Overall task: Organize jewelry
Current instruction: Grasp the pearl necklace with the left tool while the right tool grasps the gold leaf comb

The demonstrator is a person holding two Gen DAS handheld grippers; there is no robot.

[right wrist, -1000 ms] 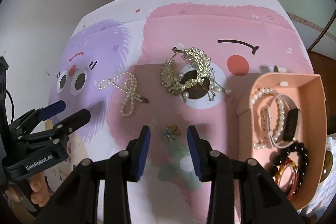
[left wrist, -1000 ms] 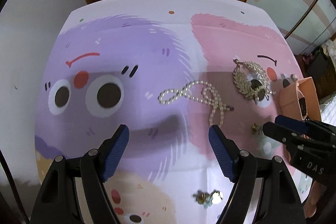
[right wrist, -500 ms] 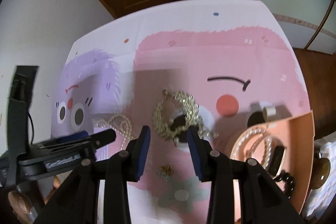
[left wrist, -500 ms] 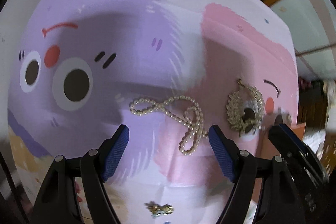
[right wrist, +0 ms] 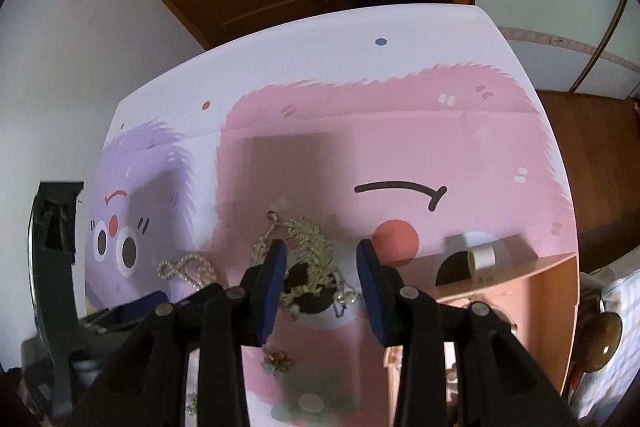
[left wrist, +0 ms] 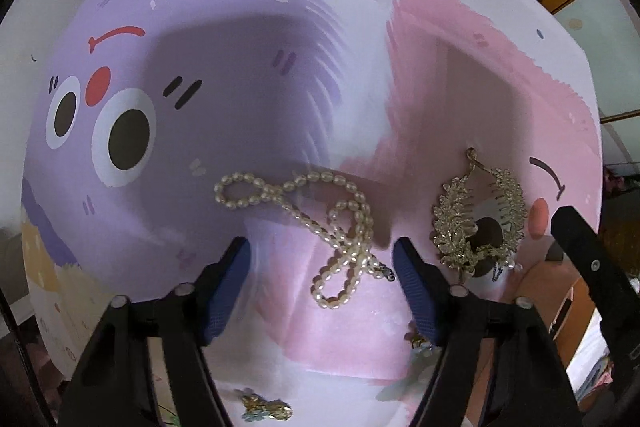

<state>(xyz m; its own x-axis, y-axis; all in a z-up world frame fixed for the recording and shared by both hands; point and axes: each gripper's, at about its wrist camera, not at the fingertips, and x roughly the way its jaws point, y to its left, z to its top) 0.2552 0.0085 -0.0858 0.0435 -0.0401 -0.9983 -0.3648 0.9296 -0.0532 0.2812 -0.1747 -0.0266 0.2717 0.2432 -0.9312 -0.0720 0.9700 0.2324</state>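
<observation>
Pearl necklace point(left wrist: 320, 227) lies looped on the cartoon tablecloth point(left wrist: 240, 27) just ahead of and between the left gripper's point(left wrist: 322, 259) jaws, which have just been narrowing, still unclenched, to pinch it, while the right gripper point(right wrist: 321, 259), part-open and empty, hangs over the gold leaf comb point(right wrist: 308, 247).

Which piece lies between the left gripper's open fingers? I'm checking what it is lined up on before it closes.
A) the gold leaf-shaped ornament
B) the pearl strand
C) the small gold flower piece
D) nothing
B: in the left wrist view, the looped end of the pearl strand lies between the left gripper pads, untouched by them.
</observation>
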